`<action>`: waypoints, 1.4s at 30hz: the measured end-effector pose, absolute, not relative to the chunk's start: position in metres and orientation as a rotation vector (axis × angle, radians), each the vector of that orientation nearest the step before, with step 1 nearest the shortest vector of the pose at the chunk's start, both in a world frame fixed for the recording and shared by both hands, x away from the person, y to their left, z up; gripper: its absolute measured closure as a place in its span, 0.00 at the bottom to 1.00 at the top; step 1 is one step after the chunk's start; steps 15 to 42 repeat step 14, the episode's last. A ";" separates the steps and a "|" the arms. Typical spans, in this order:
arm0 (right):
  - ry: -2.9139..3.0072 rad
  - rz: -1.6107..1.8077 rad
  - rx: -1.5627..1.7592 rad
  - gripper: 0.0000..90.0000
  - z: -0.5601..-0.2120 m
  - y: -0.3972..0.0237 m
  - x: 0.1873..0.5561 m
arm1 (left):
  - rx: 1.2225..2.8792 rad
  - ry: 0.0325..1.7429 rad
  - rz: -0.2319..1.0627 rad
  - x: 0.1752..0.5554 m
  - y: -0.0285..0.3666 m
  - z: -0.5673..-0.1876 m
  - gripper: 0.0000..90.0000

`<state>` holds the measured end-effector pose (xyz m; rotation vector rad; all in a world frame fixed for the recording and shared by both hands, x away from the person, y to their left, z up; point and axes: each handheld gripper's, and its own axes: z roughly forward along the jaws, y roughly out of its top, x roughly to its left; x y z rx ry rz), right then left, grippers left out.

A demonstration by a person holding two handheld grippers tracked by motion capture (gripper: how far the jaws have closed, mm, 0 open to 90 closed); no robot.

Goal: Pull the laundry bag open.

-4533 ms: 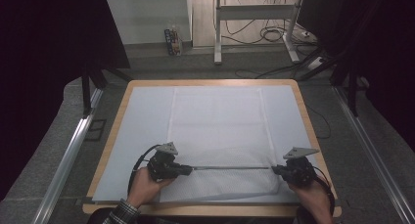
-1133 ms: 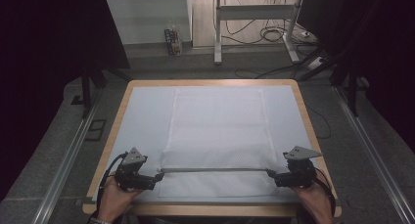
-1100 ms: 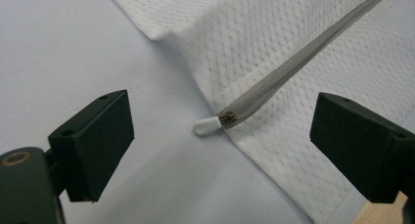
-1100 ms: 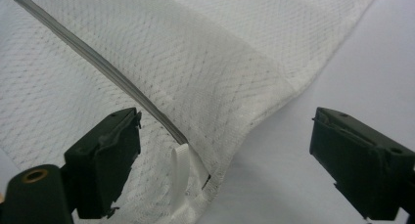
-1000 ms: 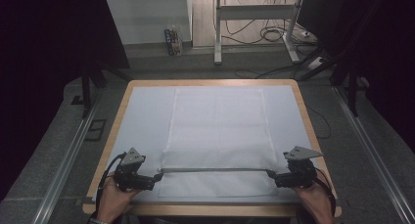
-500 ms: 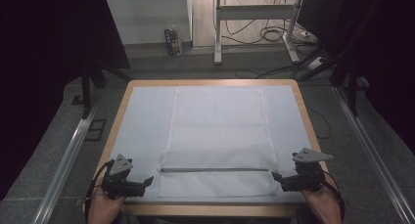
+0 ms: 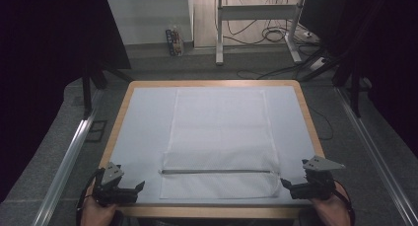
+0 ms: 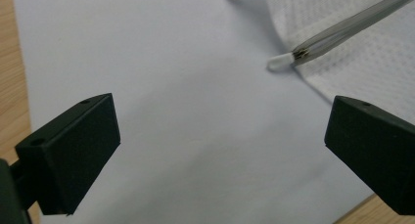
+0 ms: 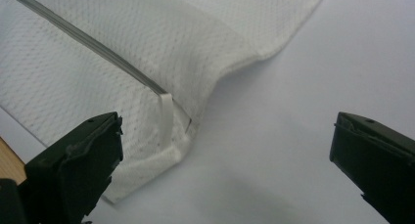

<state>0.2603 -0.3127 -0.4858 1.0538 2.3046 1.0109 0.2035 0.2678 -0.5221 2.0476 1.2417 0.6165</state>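
Both tools just let go: left tool (image 7: pixel 129 192) & right tool (image 7: pixel 292 189) now spread wide, nothing between jaws, pulled back outward vs. a sec ago. Mesh laundry bag (image 7: pixel 219 137) lies flat on tabletop (image 7: pixel 143 132) between them, zipper (image 7: pixel 217 171) stretched straight. Flattening step prob. done.

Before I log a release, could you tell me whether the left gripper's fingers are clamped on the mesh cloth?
No: the left gripper is open, its fingers over bare sheet, apart from the mesh cloth.

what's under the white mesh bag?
The white mesh bag lies flat on a pale blue sheet covering the wooden-edged table. Anything inside or beneath it is hidden.
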 end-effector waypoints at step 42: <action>2.350 0.958 1.100 0.00 -0.499 -0.318 0.260 | 2.055 1.290 0.604 0.207 0.270 -0.526 0.00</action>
